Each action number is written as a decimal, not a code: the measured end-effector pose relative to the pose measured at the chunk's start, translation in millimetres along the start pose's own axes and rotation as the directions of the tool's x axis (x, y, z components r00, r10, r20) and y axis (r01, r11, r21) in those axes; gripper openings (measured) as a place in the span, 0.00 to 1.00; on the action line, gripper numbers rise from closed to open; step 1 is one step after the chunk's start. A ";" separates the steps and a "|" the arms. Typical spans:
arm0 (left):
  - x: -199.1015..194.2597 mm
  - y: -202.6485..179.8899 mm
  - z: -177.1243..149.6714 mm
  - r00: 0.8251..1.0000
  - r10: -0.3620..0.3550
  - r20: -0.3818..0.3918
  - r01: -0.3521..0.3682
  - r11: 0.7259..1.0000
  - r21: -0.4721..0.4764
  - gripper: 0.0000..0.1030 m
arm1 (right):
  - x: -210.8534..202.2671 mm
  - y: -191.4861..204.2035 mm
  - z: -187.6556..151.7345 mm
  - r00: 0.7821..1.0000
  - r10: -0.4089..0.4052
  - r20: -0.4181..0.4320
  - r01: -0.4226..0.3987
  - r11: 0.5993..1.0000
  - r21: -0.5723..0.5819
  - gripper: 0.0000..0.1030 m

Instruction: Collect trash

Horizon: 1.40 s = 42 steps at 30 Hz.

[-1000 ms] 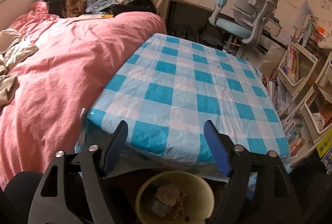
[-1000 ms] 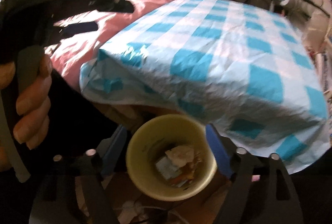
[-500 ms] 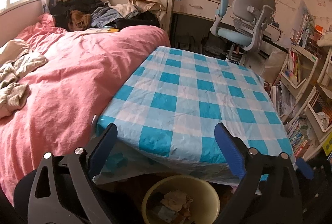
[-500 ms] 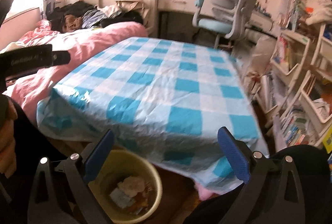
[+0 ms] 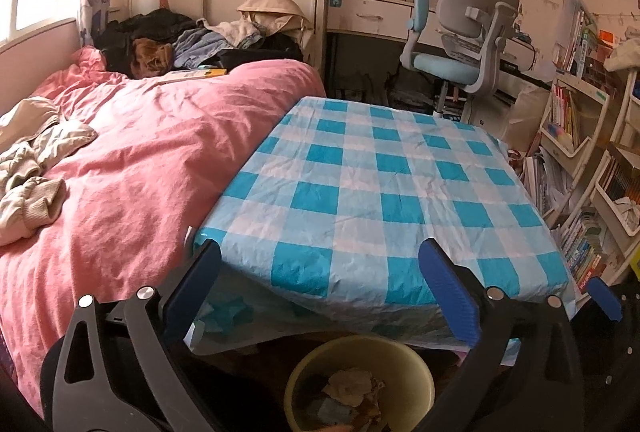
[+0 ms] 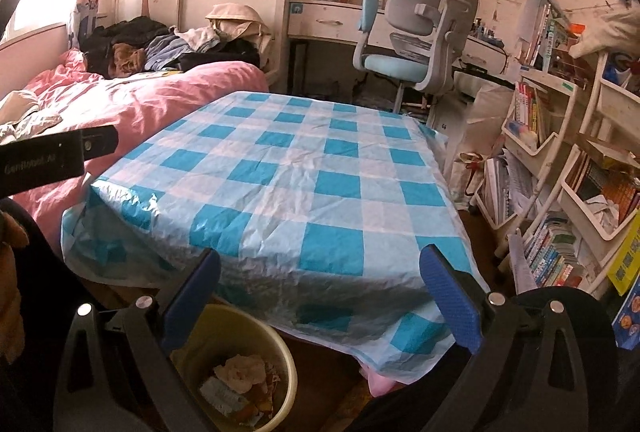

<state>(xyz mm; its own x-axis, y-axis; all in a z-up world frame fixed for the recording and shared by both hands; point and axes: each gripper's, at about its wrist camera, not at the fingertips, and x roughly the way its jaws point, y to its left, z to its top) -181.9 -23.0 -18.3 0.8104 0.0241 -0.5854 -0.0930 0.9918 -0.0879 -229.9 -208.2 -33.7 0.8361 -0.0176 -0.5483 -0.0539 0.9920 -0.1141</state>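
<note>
Both tools, the left tool (image 5: 320,280) and the right tool (image 6: 320,280), have just opened wide and hold nothing, and the trash (image 6: 240,376) sits in the yellow bin (image 6: 286,360) under the table (image 6: 304,168), so collecting looks done.

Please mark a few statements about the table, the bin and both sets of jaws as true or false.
1. The yellow bin holds crumpled paper and wrappers. True.
2. The left gripper is clamped on a piece of trash. False: its jaws are opening and nothing is between them.
3. The checkered tablecloth has no trash lying on top. True.
4. The bin stands on the bed. False: it sits on the floor at the table's near edge.
5. The right gripper has its jaws wide apart and holds nothing. True.
6. The desk chair has a red seat. False: the seat is light blue.
</note>
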 end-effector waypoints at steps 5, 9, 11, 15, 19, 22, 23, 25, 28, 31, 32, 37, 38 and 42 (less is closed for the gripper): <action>-0.1 0.1 -0.6 1.000 0.003 0.000 -0.003 1.000 0.002 0.93 | 1.0 0.2 0.0 1.000 -0.004 -0.005 0.004 1.000 0.006 0.92; -2.6 0.2 -0.5 1.000 0.006 0.010 -0.006 1.000 0.005 0.93 | 0.9 -0.6 -0.2 1.000 -0.009 -0.003 0.010 1.000 0.006 0.92; -3.8 0.0 0.0 1.000 0.006 0.016 -0.006 1.000 0.006 0.93 | 1.2 -0.7 -0.4 1.000 -0.015 -0.001 0.015 1.000 0.010 0.92; -7.8 0.6 0.5 0.999 0.008 0.034 -0.008 1.000 0.001 0.93 | -0.2 -1.7 -0.8 1.000 -0.027 0.005 0.027 0.999 0.018 0.92; -8.6 0.0 0.3 0.999 0.012 0.038 -0.012 1.000 0.002 0.93 | -2.1 -3.9 -0.3 0.999 -0.037 0.018 0.036 0.999 0.028 0.92; -10.0 -0.6 0.1 0.999 0.017 0.043 -0.018 1.000 0.011 0.93 | -1.6 -5.2 0.0 0.999 -0.041 0.018 0.040 0.999 0.032 0.92; -10.7 -0.8 -0.1 0.999 0.019 0.045 -0.020 1.000 0.014 0.93 | -1.7 -5.3 -0.1 0.999 -0.041 0.017 0.041 0.999 0.033 0.92; -11.9 -1.3 -0.4 0.999 0.022 0.049 -0.023 1.000 0.017 0.93 | -1.9 -5.4 -0.1 0.999 -0.043 0.017 0.043 0.999 0.032 0.92; -12.7 -1.6 -0.7 0.998 0.024 0.051 -0.025 1.000 0.017 0.93 | -1.3 -4.3 -0.3 0.999 -0.047 0.015 0.046 0.999 0.028 0.92; -13.5 -1.9 -1.0 0.998 0.024 0.057 -0.026 0.999 0.020 0.93 | -0.9 -3.7 -0.6 0.999 -0.048 0.016 0.048 0.999 0.025 0.92; -13.8 -1.7 -1.0 0.998 0.025 0.059 -0.026 0.999 0.021 0.93 | -0.1 -2.9 -0.8 0.999 -0.049 0.015 0.048 0.999 0.022 0.92; -14.3 -0.8 -0.9 0.998 0.024 0.062 -0.025 1.000 0.017 0.93 | 4.5 0.2 -2.1 0.998 -0.055 0.002 0.055 0.998 0.002 0.92; -14.5 -0.2 -0.8 0.998 0.023 0.063 -0.024 1.000 0.014 0.93 | 5.2 0.6 -1.8 0.998 -0.056 0.000 0.056 0.998 0.001 0.92; -14.1 0.2 0.0 0.998 0.023 0.061 -0.024 1.000 0.014 0.93 | 6.2 1.0 -1.3 0.998 -0.060 -0.004 0.060 0.998 0.003 0.92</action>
<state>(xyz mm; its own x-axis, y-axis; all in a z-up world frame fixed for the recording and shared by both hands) -193.3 -23.2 -10.0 0.8420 0.0542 -0.5367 -0.1038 0.9926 -0.0626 -225.5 -207.5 -38.3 0.8359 -0.0773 -0.5434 -0.0019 0.9896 -0.1437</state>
